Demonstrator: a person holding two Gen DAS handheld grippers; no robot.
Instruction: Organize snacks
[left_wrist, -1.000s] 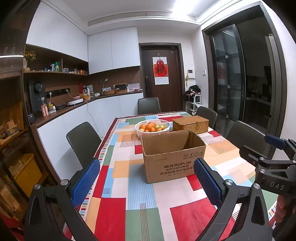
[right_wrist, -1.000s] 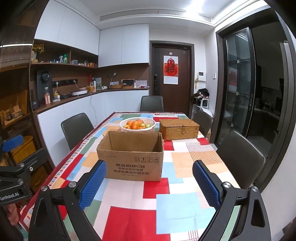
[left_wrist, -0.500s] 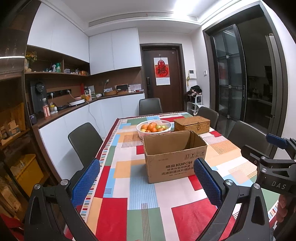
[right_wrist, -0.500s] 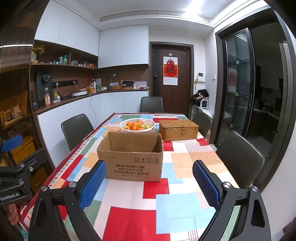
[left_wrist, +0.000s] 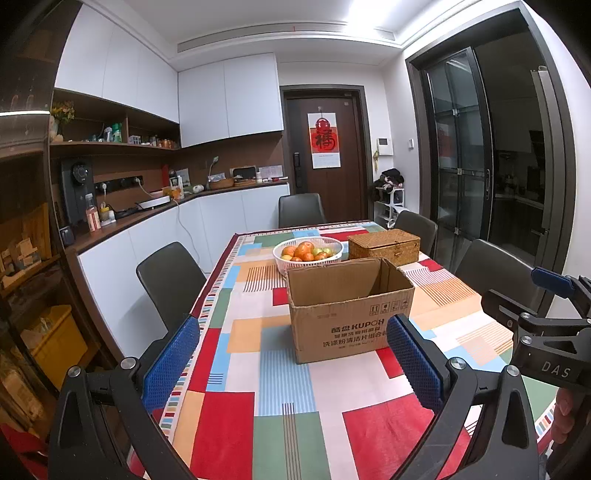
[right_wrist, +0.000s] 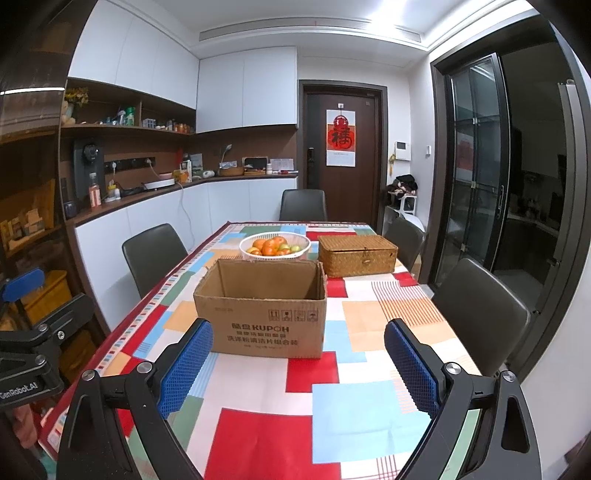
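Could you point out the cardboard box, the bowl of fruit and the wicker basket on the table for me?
cardboard box (right_wrist: 264, 325): right wrist view, on its printed front wall.
fruit bowl (right_wrist: 248, 246): right wrist view, on its white left rim.
wicker basket (right_wrist: 356, 260): right wrist view, on its woven front side, below the closed lid.

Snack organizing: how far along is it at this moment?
Barely begun, by the look of it. Done: nothing visible. In hand: nothing; the left gripper and right gripper are open, short of the open cardboard box. The wicker box is shut. No snacks show; all sorting remains.
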